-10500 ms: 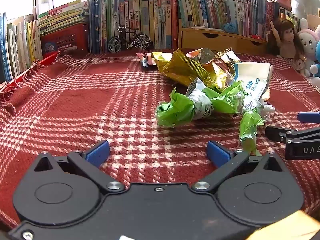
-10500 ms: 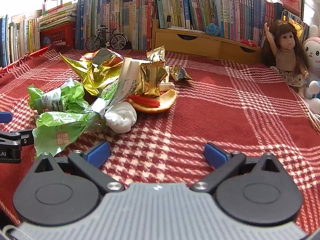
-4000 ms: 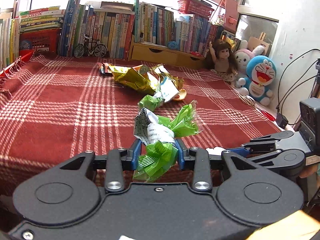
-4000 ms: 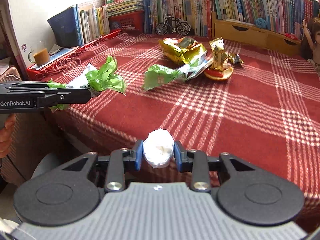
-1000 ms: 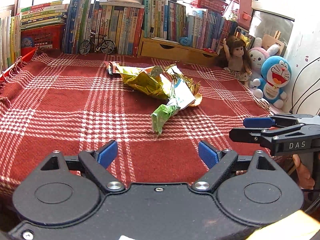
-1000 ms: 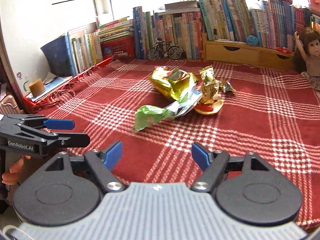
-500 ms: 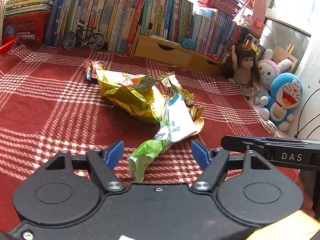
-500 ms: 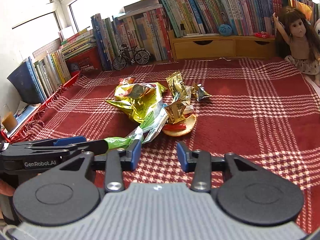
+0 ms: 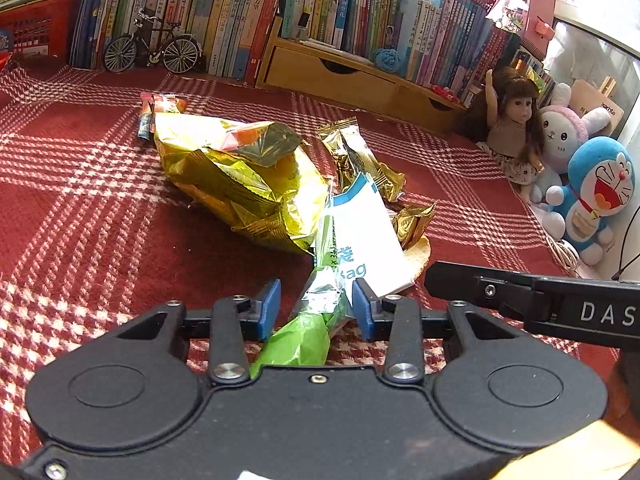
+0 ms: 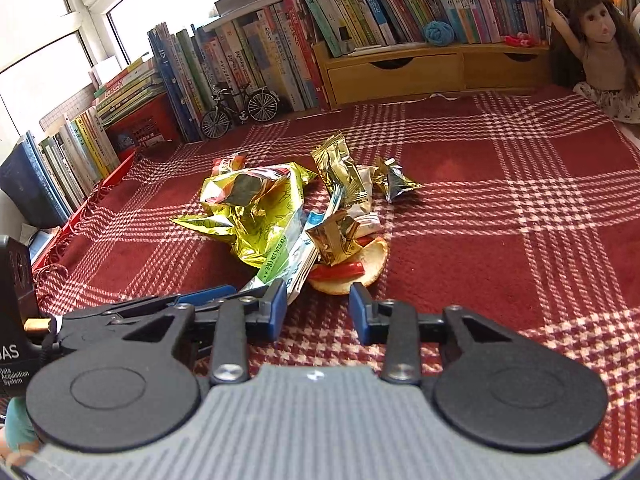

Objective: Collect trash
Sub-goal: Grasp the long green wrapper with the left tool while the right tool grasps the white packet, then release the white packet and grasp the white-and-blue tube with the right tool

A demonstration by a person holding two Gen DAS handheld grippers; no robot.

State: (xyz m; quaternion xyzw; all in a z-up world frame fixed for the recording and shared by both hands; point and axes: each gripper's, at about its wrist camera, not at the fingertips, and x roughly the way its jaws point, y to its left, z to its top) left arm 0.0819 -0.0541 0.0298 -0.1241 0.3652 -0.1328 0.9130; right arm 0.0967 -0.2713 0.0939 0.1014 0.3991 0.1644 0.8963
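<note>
A pile of trash lies on the red plaid cloth (image 9: 80, 208): a big gold foil bag (image 9: 240, 180), small gold wrappers (image 9: 360, 160), a white bag (image 9: 368, 240) and a green wrapper (image 9: 300, 336). My left gripper (image 9: 316, 306) is closing with the green wrapper's neck between its jaws. The right pad (image 9: 360, 308) touches the wrapper, while a gap shows at the left pad. My right gripper (image 10: 318, 310) is also closing, with only cloth between its jaws. It stands just short of an orange round peel (image 10: 372, 264) bearing a red wrapper (image 10: 340, 270). The left gripper's fingers (image 10: 200, 296) lie beside it.
Rows of books (image 9: 240, 8), a toy bicycle (image 9: 152, 52) and wooden drawers (image 9: 340, 76) line the back. A doll (image 9: 516, 128) and plush toys (image 9: 592, 200) stand at the right. A red fringe (image 10: 72, 240) marks the cloth's left edge.
Both grippers have moved forward and down to the trash pile, and their jaws have narrowed. The green wrapper now lies between the left jaws.
</note>
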